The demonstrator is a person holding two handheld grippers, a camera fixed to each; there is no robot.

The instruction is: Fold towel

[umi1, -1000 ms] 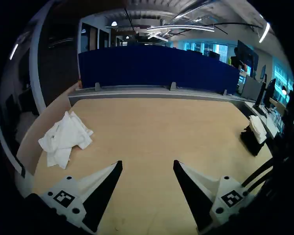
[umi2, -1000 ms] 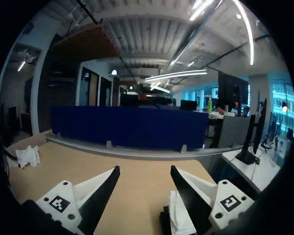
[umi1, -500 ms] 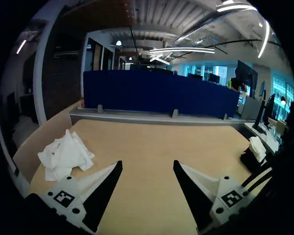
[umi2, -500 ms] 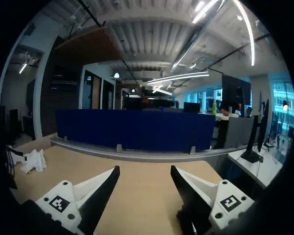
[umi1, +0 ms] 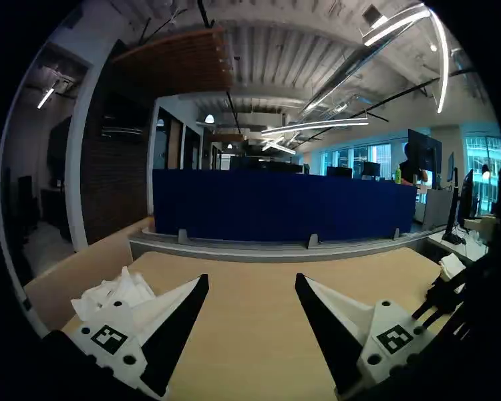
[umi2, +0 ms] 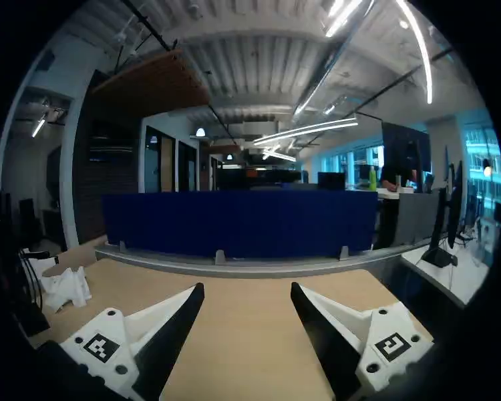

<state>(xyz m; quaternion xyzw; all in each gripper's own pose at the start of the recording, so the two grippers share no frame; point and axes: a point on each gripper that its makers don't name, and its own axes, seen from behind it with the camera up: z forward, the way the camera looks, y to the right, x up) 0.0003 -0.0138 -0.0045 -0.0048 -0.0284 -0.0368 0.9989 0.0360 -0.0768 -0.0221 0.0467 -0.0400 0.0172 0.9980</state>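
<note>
Two grippers, each with two white fingers spread wide, holding nothing: the left gripper (umi1: pixel 250 277) and the right gripper (umi2: pixel 246 286) hover over one light wooden table (umi1: pixel 250 334). One crumpled white towel (umi1: pixel 110 294) lies at the table's left edge. One dark blue partition (umi1: pixel 277 204) lines the far side.

Crumpled white towel (umi1: pixel 111 294) partly behind a finger of the left gripper (umi1: pixel 250 277)
</note>
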